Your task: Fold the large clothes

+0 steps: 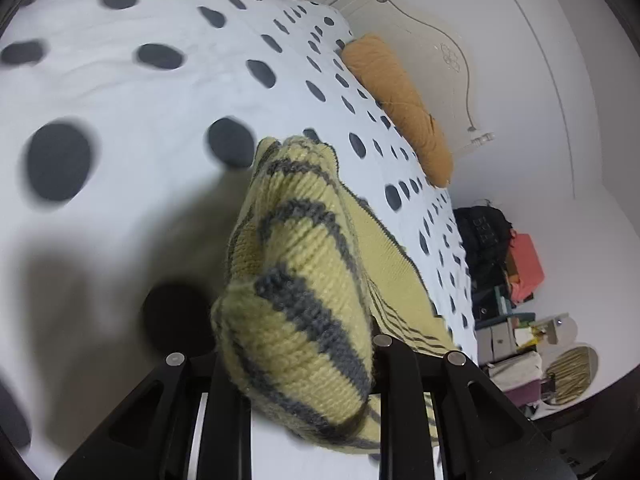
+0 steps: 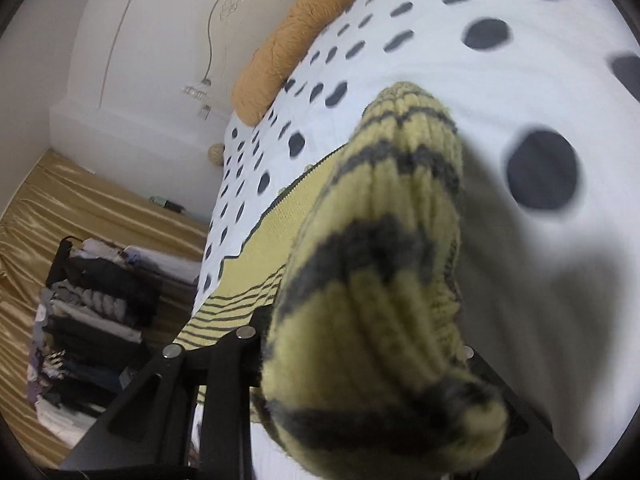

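A yellow knit sweater with grey stripes (image 1: 304,272) lies partly on a white bed cover with dark spots (image 1: 140,92). My left gripper (image 1: 298,360) is shut on a bunched striped part of the sweater and holds it above the bed. The rest of the sweater (image 1: 396,276) trails down flat onto the cover. My right gripper (image 2: 360,344) is shut on another bunched striped part of the sweater (image 2: 384,240), lifted over the bed cover (image 2: 440,60). The flat body of the sweater (image 2: 288,216) lies below it. The knit hides the fingertips in both views.
An orange pillow (image 1: 400,100) lies at the head of the bed against a white headboard (image 1: 432,48); it also shows in the right wrist view (image 2: 288,48). A rack of folded clothes (image 2: 92,304) stands beside the bed by gold curtains (image 2: 52,216). Bags and boxes (image 1: 512,280) crowd the floor on the other side.
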